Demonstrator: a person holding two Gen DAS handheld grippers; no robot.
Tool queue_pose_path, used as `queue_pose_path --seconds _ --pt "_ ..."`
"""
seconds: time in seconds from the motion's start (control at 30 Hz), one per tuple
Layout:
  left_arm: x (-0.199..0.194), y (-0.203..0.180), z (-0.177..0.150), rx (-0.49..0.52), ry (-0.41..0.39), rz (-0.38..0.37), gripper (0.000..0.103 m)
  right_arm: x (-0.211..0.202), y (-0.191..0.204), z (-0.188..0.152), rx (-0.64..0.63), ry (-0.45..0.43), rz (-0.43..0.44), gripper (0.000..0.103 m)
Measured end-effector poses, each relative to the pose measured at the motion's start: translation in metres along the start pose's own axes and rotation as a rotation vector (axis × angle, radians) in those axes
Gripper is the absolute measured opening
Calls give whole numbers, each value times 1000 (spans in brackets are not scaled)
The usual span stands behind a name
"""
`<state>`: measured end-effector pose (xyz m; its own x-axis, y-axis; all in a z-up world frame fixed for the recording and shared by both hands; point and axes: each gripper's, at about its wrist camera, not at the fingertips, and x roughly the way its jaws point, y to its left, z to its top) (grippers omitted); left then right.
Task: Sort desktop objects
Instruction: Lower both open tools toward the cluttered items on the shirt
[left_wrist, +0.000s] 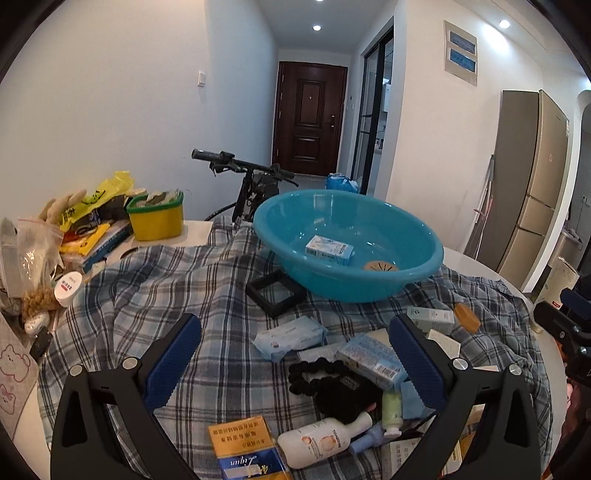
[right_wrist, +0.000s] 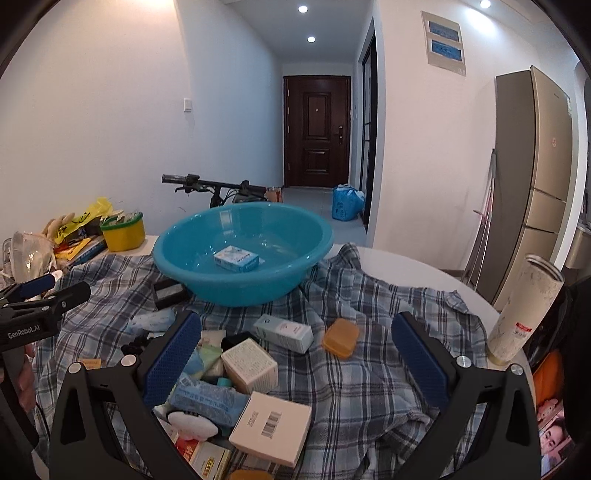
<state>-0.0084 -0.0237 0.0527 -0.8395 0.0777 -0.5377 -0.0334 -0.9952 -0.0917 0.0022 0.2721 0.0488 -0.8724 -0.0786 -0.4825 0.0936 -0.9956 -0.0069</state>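
Note:
A blue plastic basin (left_wrist: 406, 280) (right_wrist: 207, 280) stands on a plaid cloth (left_wrist: 177, 280) (right_wrist: 354, 376) and holds a small light-blue box (left_wrist: 329, 250) (right_wrist: 236, 258). In front of it lies a pile of small items: a wipes pack (left_wrist: 290, 336), a white bottle (left_wrist: 325, 441), a black hair tie (left_wrist: 317, 373), white boxes (right_wrist: 271, 427) (right_wrist: 250, 365) and an orange soap case (right_wrist: 340, 338). My left gripper (left_wrist: 295, 363) hangs open above the pile. My right gripper (right_wrist: 297, 360) is open too, with the boxes below it. Neither holds anything.
A yellow tub (left_wrist: 156, 218) (right_wrist: 123, 230), bags and books crowd the table's far left. A black frame (left_wrist: 276, 292) lies by the basin. A tall white tumbler (right_wrist: 524, 306) stands at the right edge. A bicycle handlebar (left_wrist: 236, 162) rises behind the table.

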Motion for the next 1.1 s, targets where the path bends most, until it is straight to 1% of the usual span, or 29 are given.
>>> queue_pose_path --seconds 0.1,0.17,0.27,0.47,0.57,0.67,0.8,0.9,1.1 --pt "6 1 -15 4 38 -1 103 9 2 -18 -7 69 3 103" --pt "11 1 -24 16 71 8 103 12 2 -27 -4 100 6 103" --pt "19 5 -40 22 120 26 103 13 1 -34 3 126 8 103" --pt "21 18 -62 -26 200 46 103 18 0 -46 -16 169 -2 103" --pt "20 18 -68 -8 214 49 103 20 -1 -52 -9 189 3 103" --pt "21 18 -74 -11 242 47 103 21 0 -58 -8 206 4 103" --pt "24 20 -80 6 241 103 103 25 -2 -63 -9 227 0 103" --pt "27 26 -83 -20 260 100 103 28 -4 -64 -5 238 -10 103" --pt "32 29 -90 -26 291 86 103 31 -1 -66 -7 251 -8 103"
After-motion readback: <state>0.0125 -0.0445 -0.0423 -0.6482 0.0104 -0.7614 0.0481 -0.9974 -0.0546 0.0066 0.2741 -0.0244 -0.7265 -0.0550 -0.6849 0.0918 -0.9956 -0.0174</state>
